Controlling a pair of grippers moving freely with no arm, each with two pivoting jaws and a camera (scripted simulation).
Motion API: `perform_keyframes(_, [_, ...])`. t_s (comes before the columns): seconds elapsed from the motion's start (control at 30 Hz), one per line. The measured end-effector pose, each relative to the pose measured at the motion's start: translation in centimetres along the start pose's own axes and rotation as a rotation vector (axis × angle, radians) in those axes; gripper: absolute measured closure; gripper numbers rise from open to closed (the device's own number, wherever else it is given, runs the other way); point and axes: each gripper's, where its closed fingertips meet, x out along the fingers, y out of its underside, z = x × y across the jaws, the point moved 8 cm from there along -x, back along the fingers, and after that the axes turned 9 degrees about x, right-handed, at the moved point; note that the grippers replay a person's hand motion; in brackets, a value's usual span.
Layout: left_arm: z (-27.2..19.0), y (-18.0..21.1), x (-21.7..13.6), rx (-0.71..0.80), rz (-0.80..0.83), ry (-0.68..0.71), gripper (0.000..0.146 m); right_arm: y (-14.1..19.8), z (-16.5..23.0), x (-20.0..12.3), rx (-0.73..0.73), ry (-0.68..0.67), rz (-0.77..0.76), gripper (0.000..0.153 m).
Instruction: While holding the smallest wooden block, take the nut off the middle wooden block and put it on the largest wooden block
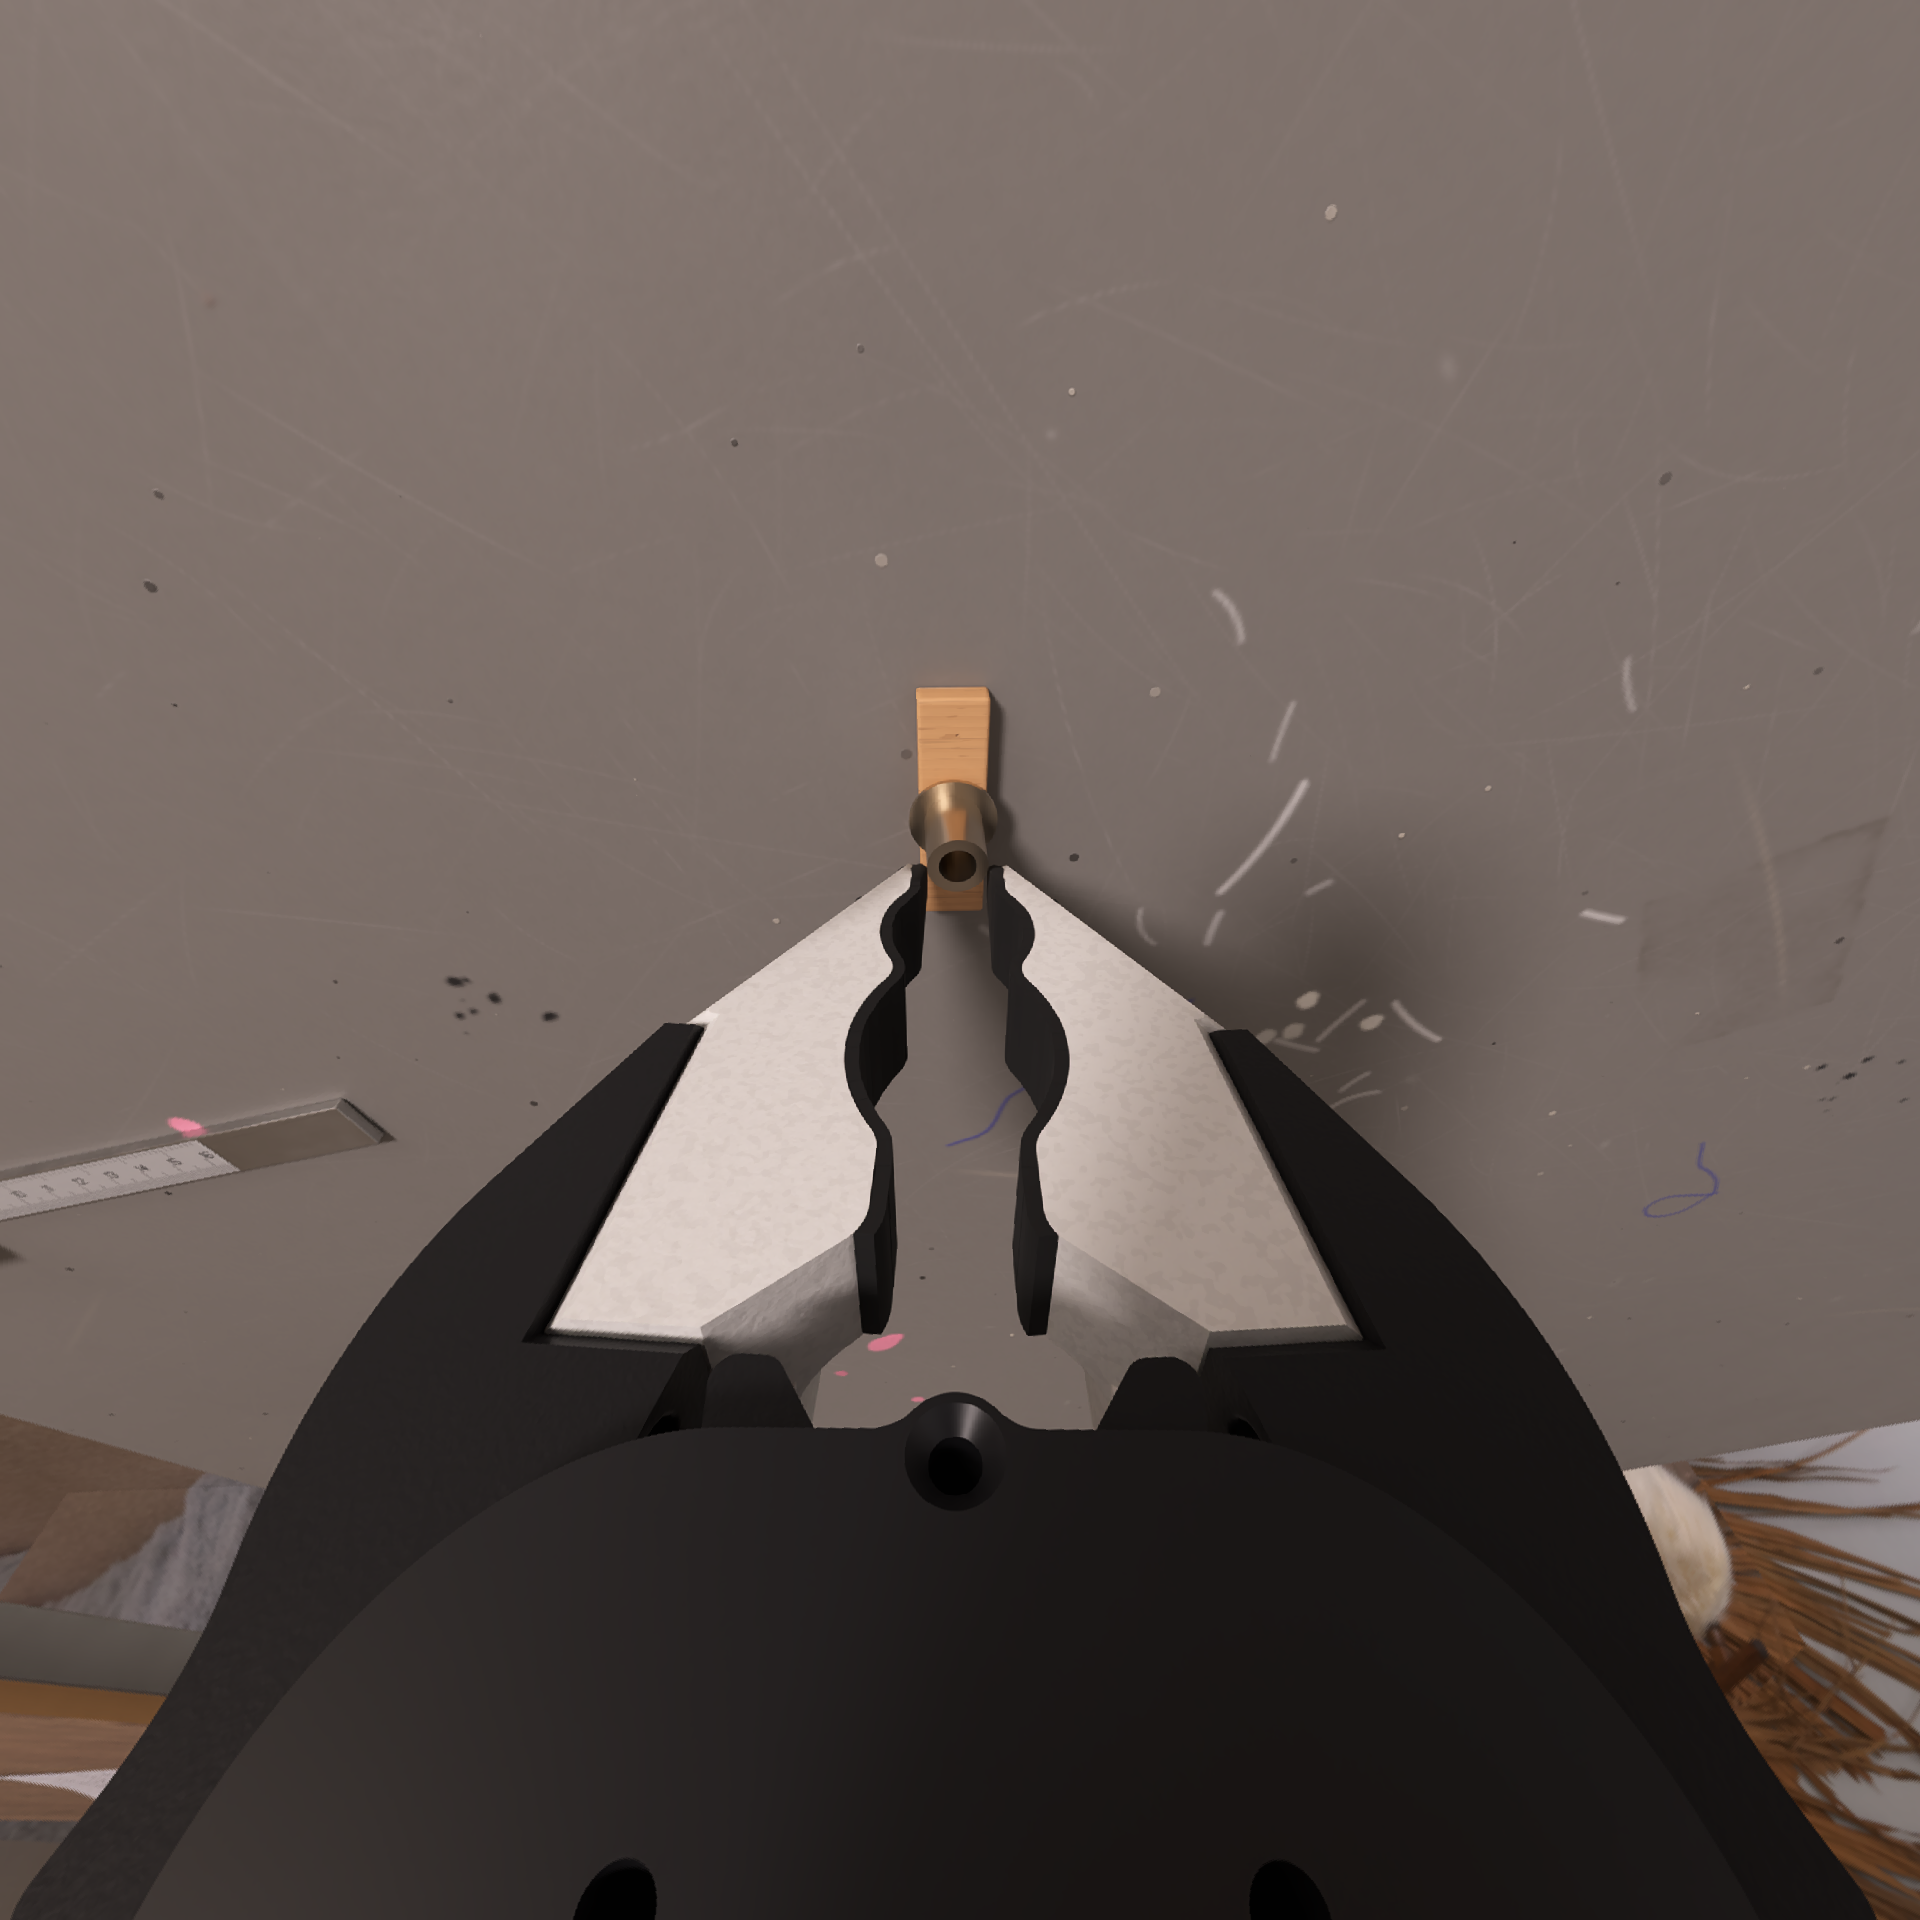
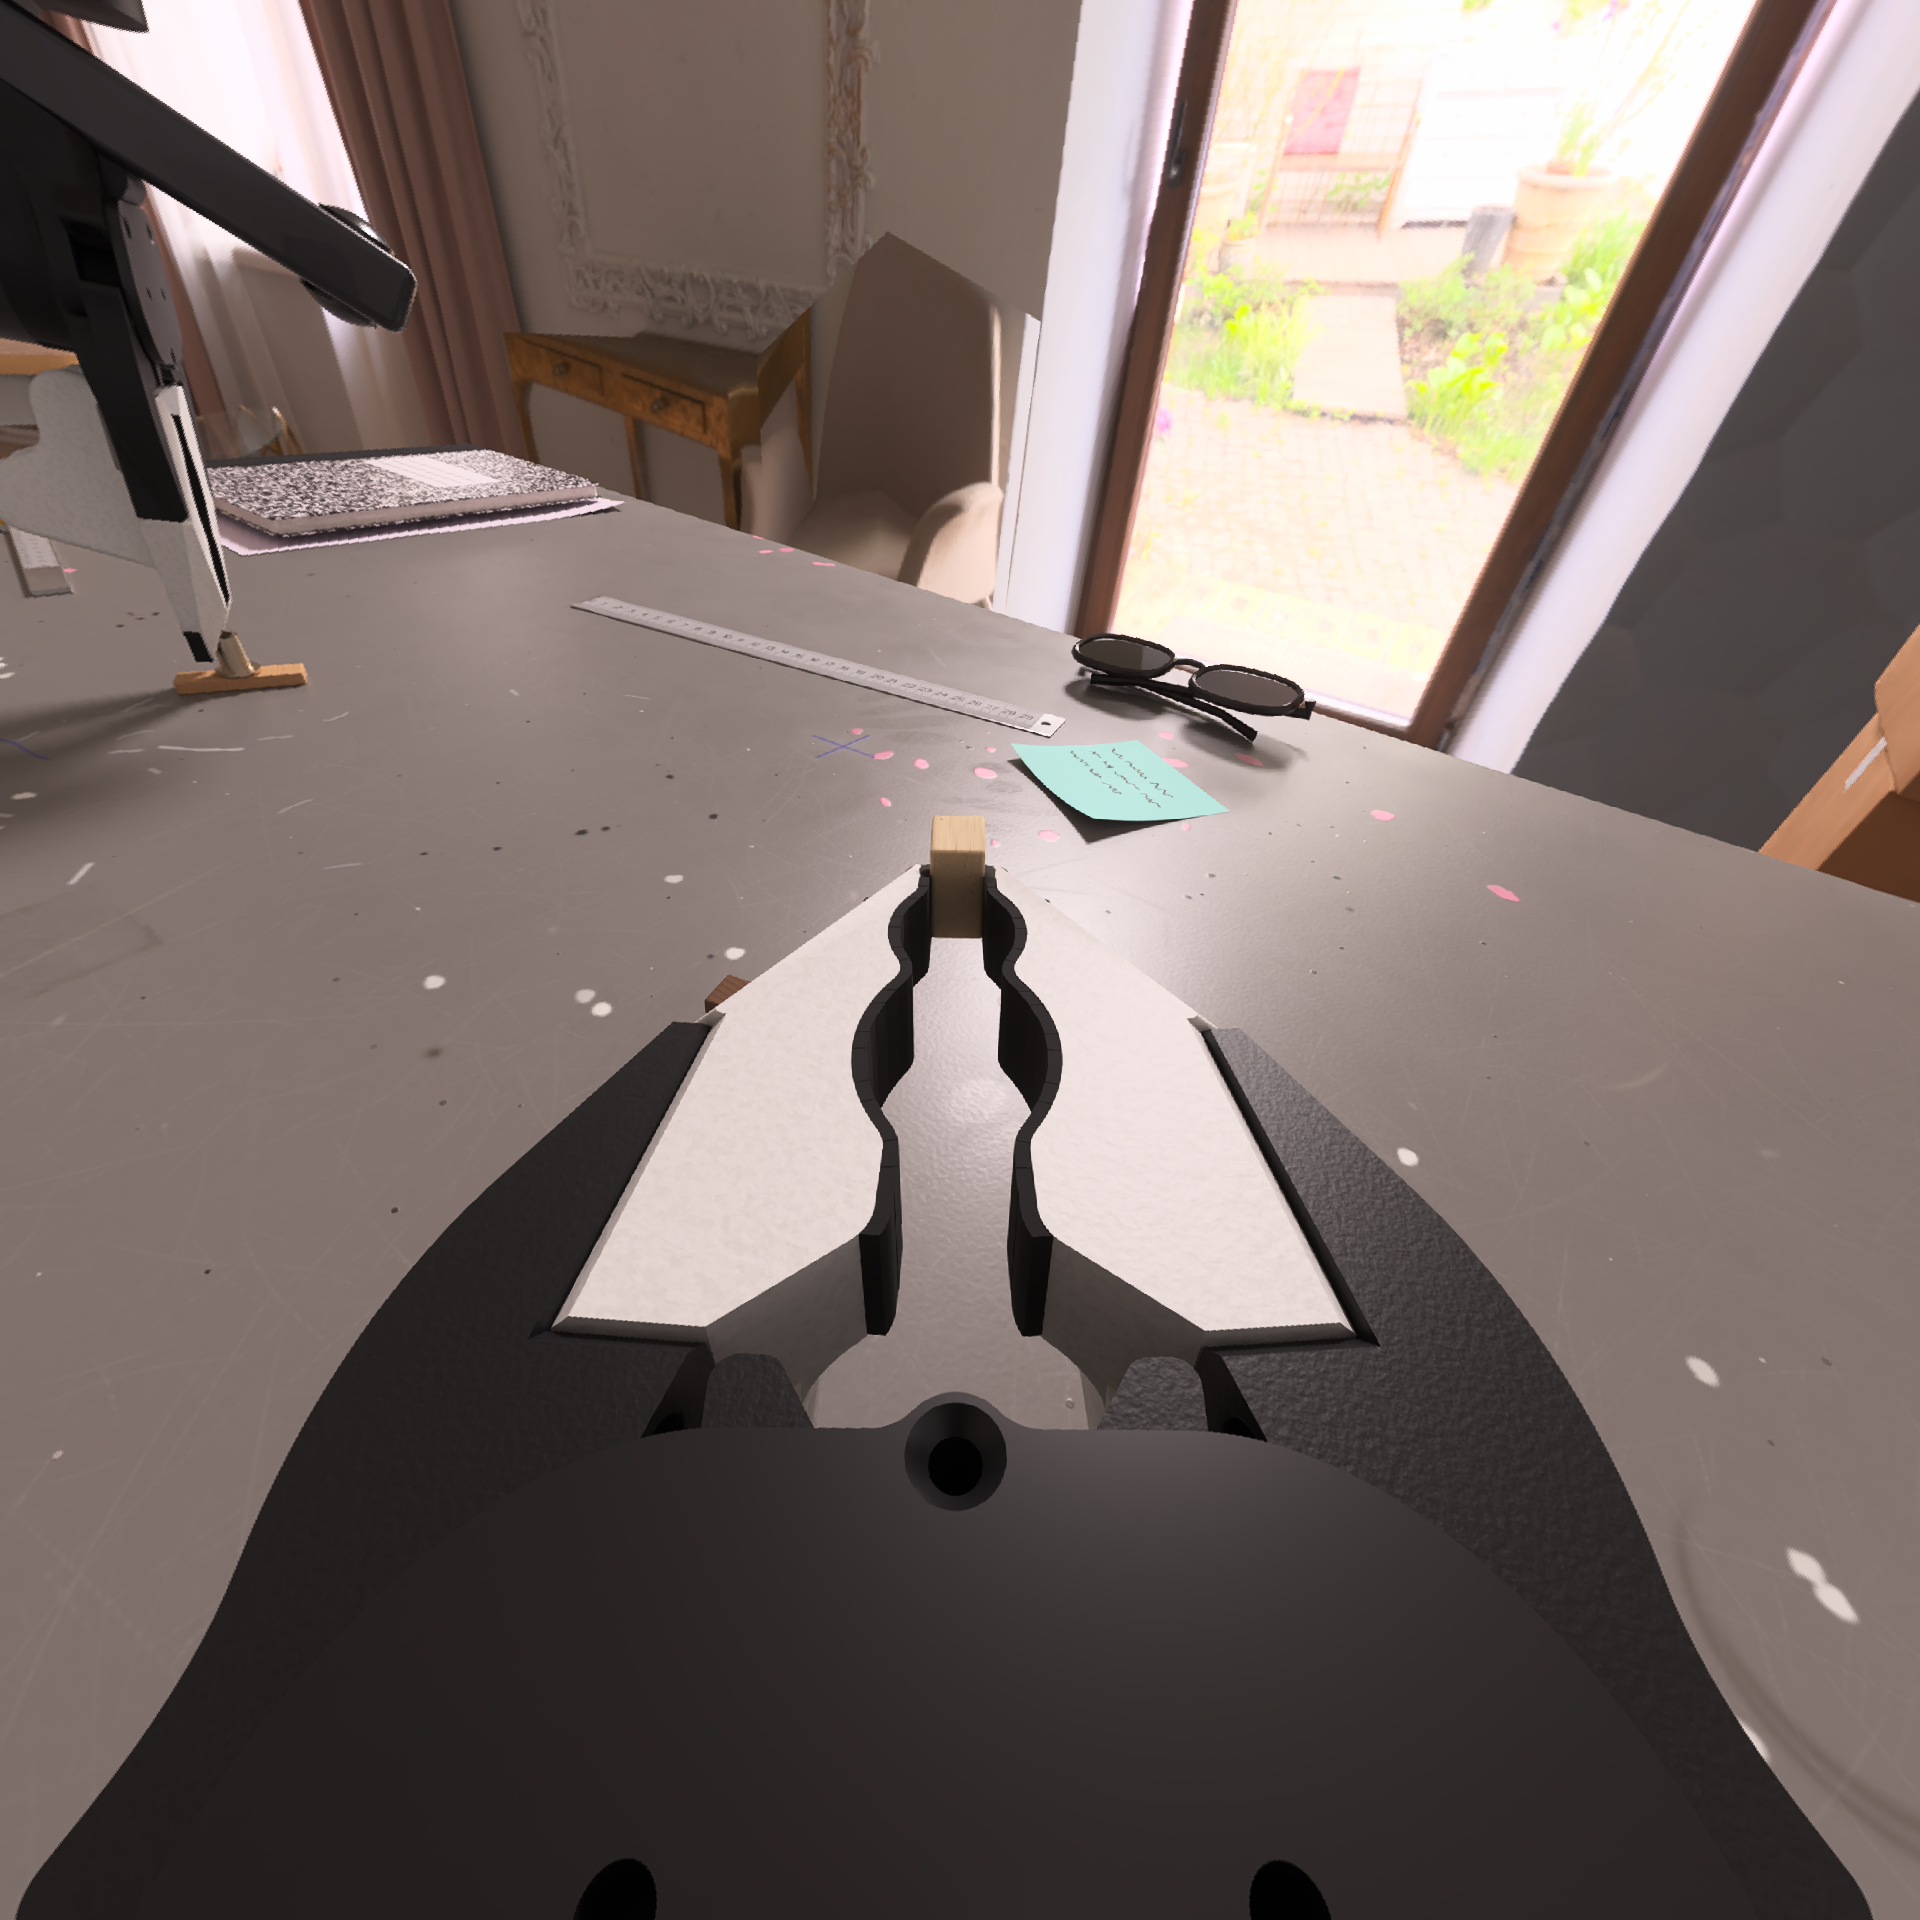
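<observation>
Scuffed grey tabletop, flecked with white and pink paint, stretches toward a bright garden window, with a steel ruler, sunglasses, a teal sticky note and a speckled notebook scattered across it. Close in, the right gripper has its fingers drawn nearly together on the smallest wooden block, which stands up between the tips, clear of the table; it seems parked here, out of the way, simply to satisfy the holding condition. Off to that view's left, the left gripper points down at a flat wooden block lying on the table, its narrowly parted tips flanking the brass nut that stands on it. Whether they are already pinching the nut I cannot tell. Which of the two bigger blocks this is cannot be judged either.
</observation>
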Motion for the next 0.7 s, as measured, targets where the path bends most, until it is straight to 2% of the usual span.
perform_keyframes(0.2, [-0.2, -0.1, -0.1, 0.056, -0.008, -0.013, 0.136, 0.0, 0.0, 0.0, -0.001, -0.001, 0.001, 0.144])
perform_keyframes(0.4, [-0.6, 0.1, -2.1, 0.077, -0.124, -0.044, 0.135, 0.0, 0.0, 0.1, -0.002, -0.003, 0.005, 0.144])
perform_keyframes(0.57, [-2.6, 0.5, -6.1, 0.134, -0.288, -0.102, 0.136, 0.1, 0.0, 0.1, -0.001, -0.002, 0.006, 0.144])
perform_keyframes(0.7, [-6.8, 0.8, -10.2, 0.26, -0.46, -0.156, 0.136, 0.1, 0.0, 0.1, -0.001, 0.002, 0.007, 0.144])
